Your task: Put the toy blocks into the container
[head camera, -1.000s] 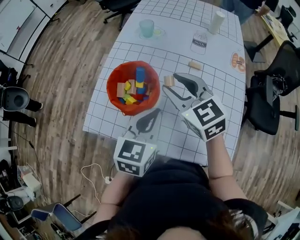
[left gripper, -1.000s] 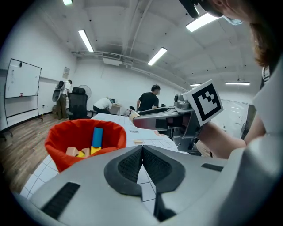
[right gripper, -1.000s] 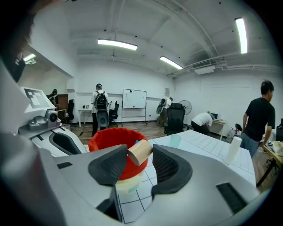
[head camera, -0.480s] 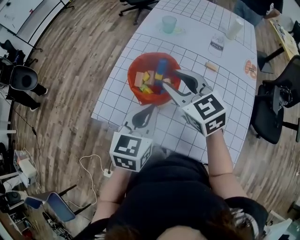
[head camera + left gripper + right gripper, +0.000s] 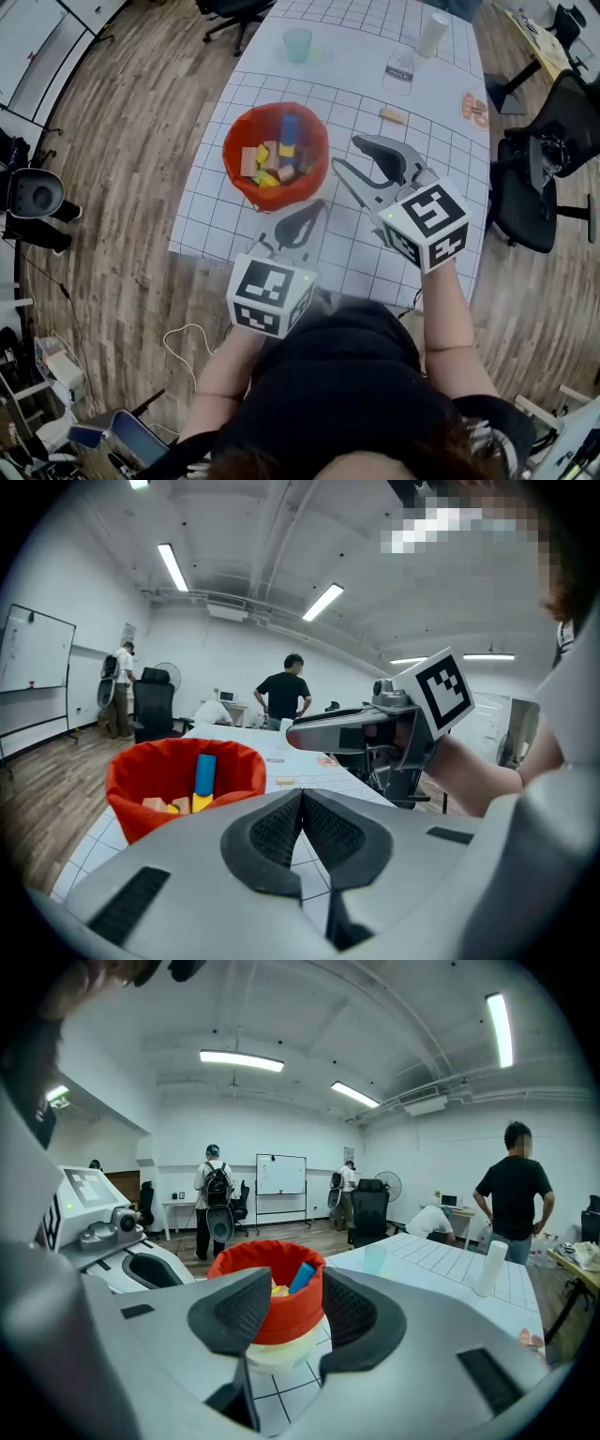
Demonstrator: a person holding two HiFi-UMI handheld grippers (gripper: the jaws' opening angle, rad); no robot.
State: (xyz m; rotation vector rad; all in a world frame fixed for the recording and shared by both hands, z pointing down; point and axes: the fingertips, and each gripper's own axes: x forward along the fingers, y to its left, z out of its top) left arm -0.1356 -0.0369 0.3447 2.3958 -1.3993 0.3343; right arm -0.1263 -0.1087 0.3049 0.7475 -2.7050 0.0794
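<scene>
While right gripper (image 5: 348,155) is hovering beside red container (image 5: 242,187), fingers wide, just easing slightly inward, nothing between them, left gripper (image 5: 317,208) is pointing at container, fingers pressed together, empty. Most toy blocks (image 5: 277,157) are lying inside container; one tan block (image 5: 393,115) is lying on counter (image 5: 441,159), far side, near bottle (image 5: 398,73). Risk: reaching across is likely knocking bottle over or nudging block away.

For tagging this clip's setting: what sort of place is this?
Probably an open office or lab workspace: a whiteboard at the back, black office chairs standing about, and a long grid-marked table on a wood floor.
</scene>
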